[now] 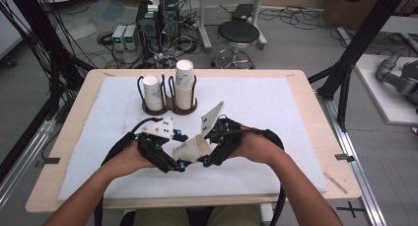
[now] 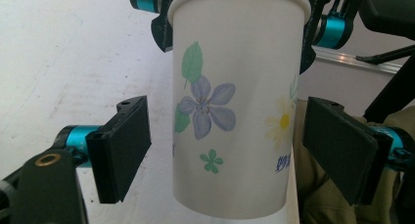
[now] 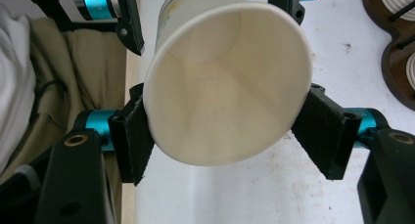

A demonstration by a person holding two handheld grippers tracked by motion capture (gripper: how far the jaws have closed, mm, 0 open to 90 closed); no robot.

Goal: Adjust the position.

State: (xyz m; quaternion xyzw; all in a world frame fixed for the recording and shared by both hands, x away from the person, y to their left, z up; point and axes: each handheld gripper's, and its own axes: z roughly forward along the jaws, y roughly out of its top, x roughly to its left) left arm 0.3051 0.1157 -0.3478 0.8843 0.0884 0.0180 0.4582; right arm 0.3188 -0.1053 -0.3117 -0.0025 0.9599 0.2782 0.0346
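A white paper cup (image 1: 193,148) printed with flowers hangs on its side above the white mat, between my two grippers. My right gripper (image 1: 205,147) is shut on it. In the right gripper view both black pads (image 3: 134,138) press the cup (image 3: 225,92) near its open rim, and the mouth faces that camera. My left gripper (image 1: 180,150) straddles the cup's base end. In the left gripper view the cup (image 2: 235,101) stands between the pads (image 2: 122,145) with a gap on each side, so my left gripper (image 2: 234,148) is open.
A dark wooden cup holder (image 1: 170,107) with wire rings stands behind the grippers at mid-table and carries two stacks of paper cups (image 1: 184,85). The white mat (image 1: 276,102) covers most of the table. A stool (image 1: 238,33) and electronics stand on the floor beyond.
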